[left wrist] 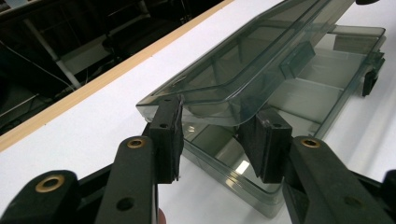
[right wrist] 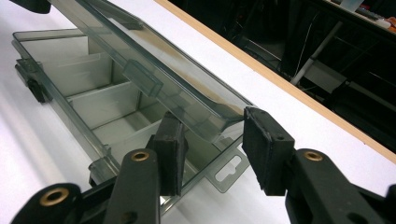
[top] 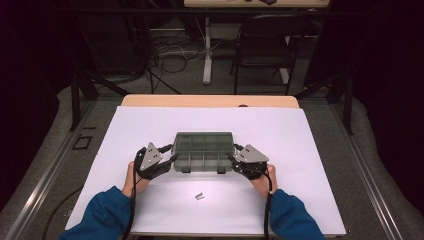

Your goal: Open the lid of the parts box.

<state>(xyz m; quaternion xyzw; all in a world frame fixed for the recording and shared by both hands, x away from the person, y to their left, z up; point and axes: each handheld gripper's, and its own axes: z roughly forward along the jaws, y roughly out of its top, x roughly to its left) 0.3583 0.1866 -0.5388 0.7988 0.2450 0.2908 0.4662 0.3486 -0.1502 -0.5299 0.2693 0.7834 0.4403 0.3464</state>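
The left gripper (left wrist: 217,140) had its two jaws clamped on one end of the lid (left wrist: 243,70); the right gripper (right wrist: 212,147) pinched the other end. The lid stood half raised over one clear organiser box (top: 202,150) with several compartments, mid-table on the white sheet (top: 300,140). One small screw (top: 200,196) lay nearby.

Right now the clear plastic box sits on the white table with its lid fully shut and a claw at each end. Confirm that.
Not quite: the lid is partly raised, not shut. The right gripper view shows it tilted up above the box and its dividers. The rest holds: the left claw and right claw are at its ends on the white table.
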